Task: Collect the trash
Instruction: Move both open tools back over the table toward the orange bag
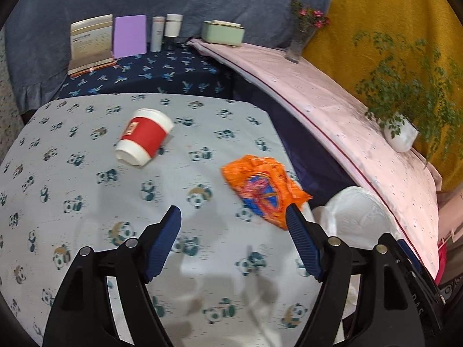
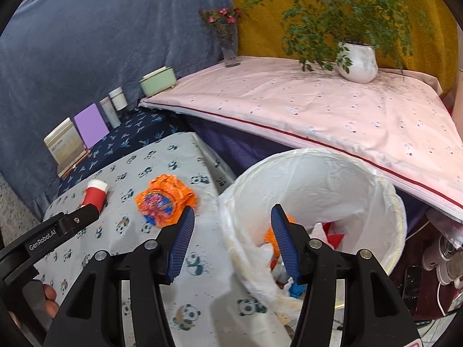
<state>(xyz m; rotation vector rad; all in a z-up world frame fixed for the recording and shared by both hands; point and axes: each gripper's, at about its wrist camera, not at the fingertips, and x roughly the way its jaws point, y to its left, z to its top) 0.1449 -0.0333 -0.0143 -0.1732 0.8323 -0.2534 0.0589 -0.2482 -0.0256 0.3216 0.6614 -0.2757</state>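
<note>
Orange and red scraps already lay in the white-lined bin [image 2: 318, 190] right of the desk [image 1: 86, 202], while the orange wrapper [image 1: 260, 185] and tipped red cup [image 1: 144, 136] remained on it, left claw [image 1: 233, 217] and right claw [image 2: 231, 217] both wide and empty

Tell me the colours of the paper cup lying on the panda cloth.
Paper cup: white with a red sleeve, clearest in the left wrist view.

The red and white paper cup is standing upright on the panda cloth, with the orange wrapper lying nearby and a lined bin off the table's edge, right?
Not quite. The paper cup is tipped over on its side, not standing upright, as the left wrist view shows. The rest holds: the orange wrapper lies nearby on the panda cloth, and the lined bin sits off the table's edge.
</note>
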